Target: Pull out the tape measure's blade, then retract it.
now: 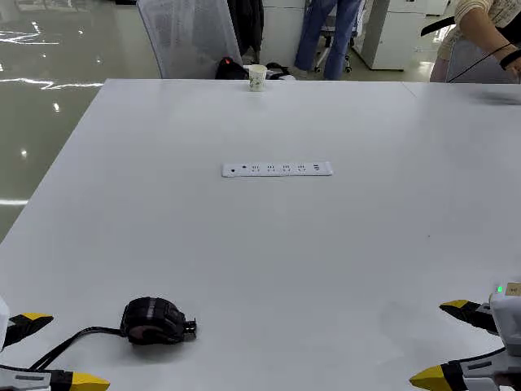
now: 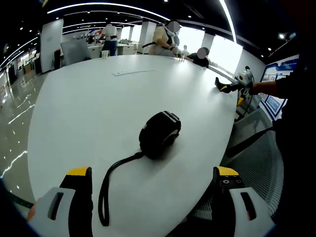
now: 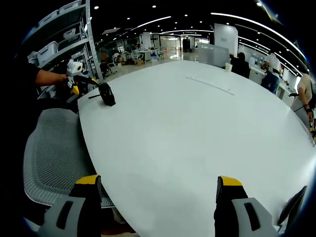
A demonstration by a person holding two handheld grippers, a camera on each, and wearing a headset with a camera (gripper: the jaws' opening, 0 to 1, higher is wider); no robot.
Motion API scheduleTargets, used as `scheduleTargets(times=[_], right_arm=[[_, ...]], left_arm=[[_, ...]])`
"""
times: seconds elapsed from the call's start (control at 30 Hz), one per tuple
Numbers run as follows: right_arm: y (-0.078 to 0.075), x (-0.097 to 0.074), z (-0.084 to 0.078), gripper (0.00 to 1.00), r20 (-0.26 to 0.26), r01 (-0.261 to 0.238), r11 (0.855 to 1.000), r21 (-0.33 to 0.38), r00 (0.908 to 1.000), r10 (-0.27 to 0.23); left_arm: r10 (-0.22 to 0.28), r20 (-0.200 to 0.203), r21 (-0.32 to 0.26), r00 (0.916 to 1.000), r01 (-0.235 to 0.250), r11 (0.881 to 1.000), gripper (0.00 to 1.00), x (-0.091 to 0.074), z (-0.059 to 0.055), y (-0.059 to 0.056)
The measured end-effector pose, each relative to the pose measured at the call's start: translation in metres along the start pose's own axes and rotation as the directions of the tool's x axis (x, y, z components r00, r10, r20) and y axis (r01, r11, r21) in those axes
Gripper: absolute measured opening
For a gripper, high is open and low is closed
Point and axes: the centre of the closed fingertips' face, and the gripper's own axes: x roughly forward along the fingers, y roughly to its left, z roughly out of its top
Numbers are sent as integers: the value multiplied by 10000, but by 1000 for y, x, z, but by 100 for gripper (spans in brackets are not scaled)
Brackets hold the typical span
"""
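Though my right gripper (image 1: 440, 342) is spread too, the tape measure (image 1: 155, 320) lies straight ahead of my spread left gripper (image 1: 61, 350), by the desk's (image 1: 285, 244) near edge.

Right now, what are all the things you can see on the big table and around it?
table: one, white, wide, reaching from near edge to far edge
tape measure: one, black, on the table near the front left
strap: one, black loop, trailing from the tape measure toward the near left
power strip: one, white, flat in the middle of the table
paper cup: one, white, upright at the far edge
chair: one, grey mesh, beyond the far edge
person in blue jeans: one, standing beyond the far edge
left gripper: one, yellow-tipped jaws open, facing the tape measure
right gripper: one, yellow-tipped jaws open, over the near right
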Motion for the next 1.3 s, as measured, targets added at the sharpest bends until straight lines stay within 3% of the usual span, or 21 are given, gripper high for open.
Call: scheduleTargets(times=[0.57,0.93,1.3], right_arm=[[9,1,7,99,-11,-230,9997,2,9997,230],[9,6,-5,99,-69,-293,9992,269,9995,295],[1,1,-2,99,-78,-152,9998,136,9999,153]], left_arm=[[-158,20,34,9999,158,9999,99,5,-2,-4],[-357,-104,-35,9993,356,9994,99,12,-12,-17],[-181,-94,239,9998,183,9995,99,10,-10,-11]])
